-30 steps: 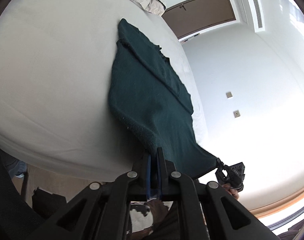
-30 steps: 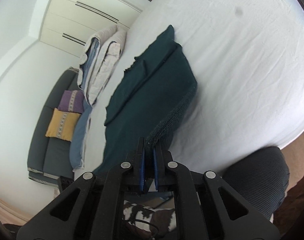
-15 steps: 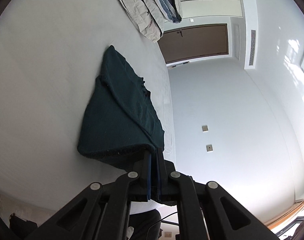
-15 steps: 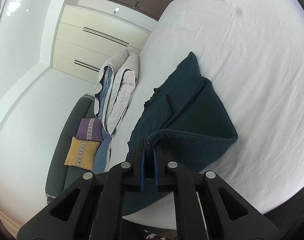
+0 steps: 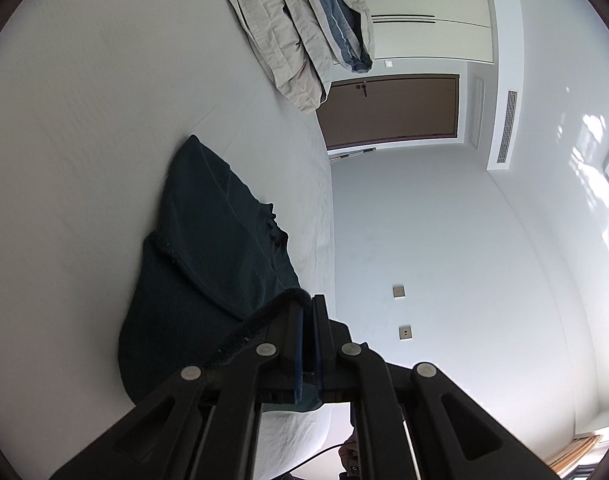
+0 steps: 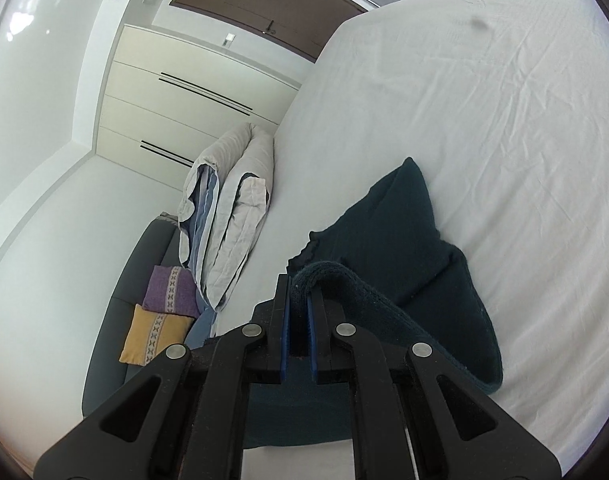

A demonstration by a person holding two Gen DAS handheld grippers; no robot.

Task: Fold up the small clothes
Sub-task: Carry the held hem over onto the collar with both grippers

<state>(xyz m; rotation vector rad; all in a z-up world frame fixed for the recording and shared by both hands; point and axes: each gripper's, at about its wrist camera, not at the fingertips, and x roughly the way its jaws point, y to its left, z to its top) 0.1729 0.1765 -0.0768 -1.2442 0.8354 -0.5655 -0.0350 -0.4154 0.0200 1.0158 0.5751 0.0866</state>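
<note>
Left gripper (image 5: 307,304) first: jaws pressed almost together, blue pads nearly meeting, and the thick hem of the dark green garment (image 5: 208,264) is pinched at the tips, curling over the left finger. Right gripper (image 6: 299,292), same story: jaws narrowed to a slim gap with the garment's (image 6: 404,248) rolled edge clamped between the blue pads, the hem arching up and over the right finger.

From both grips the cloth drapes down and away. In the left view the lifted hem runs back along the gripper's left side, and the rest of the garment lies flat on the white bed (image 5: 84,140), tapering to a rounded corner further up the sheet. A small frilled neckline shows at the cloth's right edge, close to the side of the mattress. In the right view the raised part loops over a lower layer that lies on the bed (image 6: 504,140), with a folded bulge at the right.

Wider now: a folded beige and blue duvet (image 6: 228,208) sits along the far side of the mattress, well apart from the garment. Beyond it, a dark sofa (image 6: 116,320) carrying a purple cushion (image 6: 169,292) and a yellow cushion (image 6: 154,334), one just beside the other. A brown door (image 5: 388,110) and cream wardrobe fronts (image 6: 176,100) close the room.
</note>
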